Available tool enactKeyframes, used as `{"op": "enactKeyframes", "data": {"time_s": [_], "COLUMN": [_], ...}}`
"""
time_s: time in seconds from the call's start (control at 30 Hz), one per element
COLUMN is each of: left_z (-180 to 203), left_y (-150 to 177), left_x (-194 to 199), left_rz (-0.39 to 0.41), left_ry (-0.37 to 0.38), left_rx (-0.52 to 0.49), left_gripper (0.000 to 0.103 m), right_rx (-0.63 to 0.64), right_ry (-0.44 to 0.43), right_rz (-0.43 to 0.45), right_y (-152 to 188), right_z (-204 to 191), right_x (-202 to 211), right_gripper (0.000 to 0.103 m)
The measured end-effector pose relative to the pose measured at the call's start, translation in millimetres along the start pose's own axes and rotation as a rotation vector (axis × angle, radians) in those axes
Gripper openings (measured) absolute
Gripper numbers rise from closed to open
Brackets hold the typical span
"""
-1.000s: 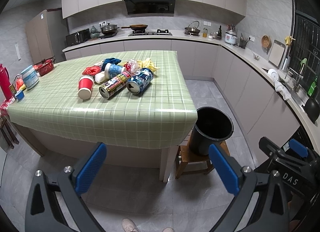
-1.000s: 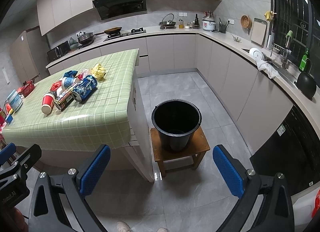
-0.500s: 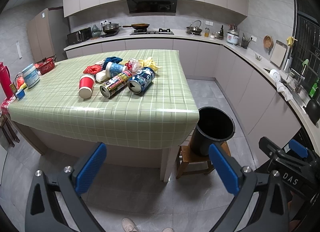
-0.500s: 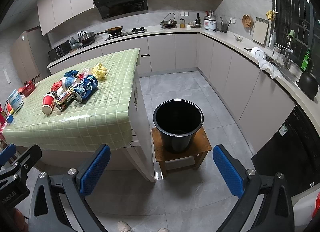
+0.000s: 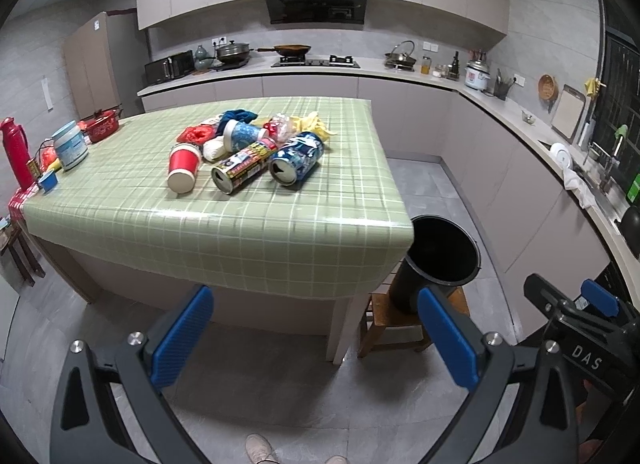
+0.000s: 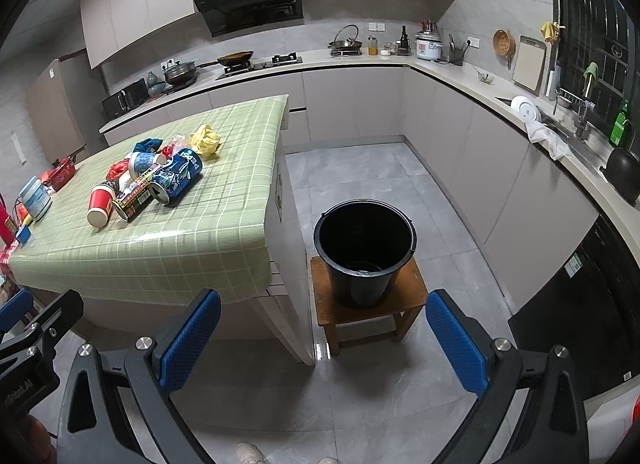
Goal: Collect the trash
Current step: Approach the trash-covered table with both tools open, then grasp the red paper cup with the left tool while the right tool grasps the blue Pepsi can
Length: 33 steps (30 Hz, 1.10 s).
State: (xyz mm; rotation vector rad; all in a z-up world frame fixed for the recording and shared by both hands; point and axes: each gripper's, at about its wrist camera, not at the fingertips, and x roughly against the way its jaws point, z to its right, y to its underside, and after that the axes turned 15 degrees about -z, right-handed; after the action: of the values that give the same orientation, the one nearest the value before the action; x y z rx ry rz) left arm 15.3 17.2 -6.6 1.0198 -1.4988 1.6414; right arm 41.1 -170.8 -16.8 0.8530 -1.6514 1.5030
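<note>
Trash lies piled on the green checked table (image 5: pixel 240 224): a red paper cup (image 5: pixel 183 168), a tall yellow-labelled can (image 5: pixel 242 167), a blue can (image 5: pixel 297 158), a blue-and-white cup (image 5: pixel 242 135) and a yellow crumpled wrapper (image 5: pixel 314 124). The same pile appears in the right wrist view, with the blue can (image 6: pixel 177 177) nearest. A black bucket (image 6: pixel 365 249) stands on a low wooden stool (image 6: pixel 368 306) beside the table. My left gripper (image 5: pixel 316 338) is open and empty, well short of the table. My right gripper (image 6: pixel 323 338) is open and empty, before the bucket.
A red thermos (image 5: pixel 14 154), a white tub (image 5: pixel 70 145) and a red pot (image 5: pixel 102 126) sit at the table's left end. Kitchen counters (image 6: pixel 520 120) run along the back and right walls. Grey floor tiles (image 6: pixel 380 384) lie in front of the stool.
Both views have shifted slightly closer to and higher over the table and bucket. Both grippers stay open and empty.
</note>
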Motion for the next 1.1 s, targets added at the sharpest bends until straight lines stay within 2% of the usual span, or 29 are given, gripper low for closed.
{"op": "enactKeyframes", "data": {"time_s": [0.13,0.2,0.37,0.5,0.67,0.87,1.1], "left_z": [-13,-22,-57,-90,-139,-193,-223], "left_y": [-2,-3,-11,-30,-67,-124,-178], "left_x": [-1,-2,-12,-29,-48,-79,-122], "left_rz": [0.026,0.014,0.029,0.036,0.055,0.038,-0.008], "left_ry": [-0.043,-0.076,-0.11,-0.114,-0.159,-0.181,-0.171], "left_rx": [0.02,0.035,0.107,0.161,0.171,0.168,0.123], "left_gripper": [0.102,0.103,0.103,0.103,0.103,0.103,0.103], "right_rx": [0.015,0.022,0.047,0.072,0.084,0.049,0.006], "right_ry": [-0.019,-0.033,-0.071,-0.088,-0.09,-0.085,-0.065], "right_rz": [0.0,0.002,0.0,0.0,0.005,-0.003,-0.036], "right_y": [-5,-8,-18,-32,-60,-101,-145], "right_z": [-6,-10,-32,-59,-106,-163,-216], "right_x": [-5,-7,-19,-30,-52,-87,-129], "right_gripper": [0.103,0.103,0.103,0.103,0.103,0.103,0.103]}}
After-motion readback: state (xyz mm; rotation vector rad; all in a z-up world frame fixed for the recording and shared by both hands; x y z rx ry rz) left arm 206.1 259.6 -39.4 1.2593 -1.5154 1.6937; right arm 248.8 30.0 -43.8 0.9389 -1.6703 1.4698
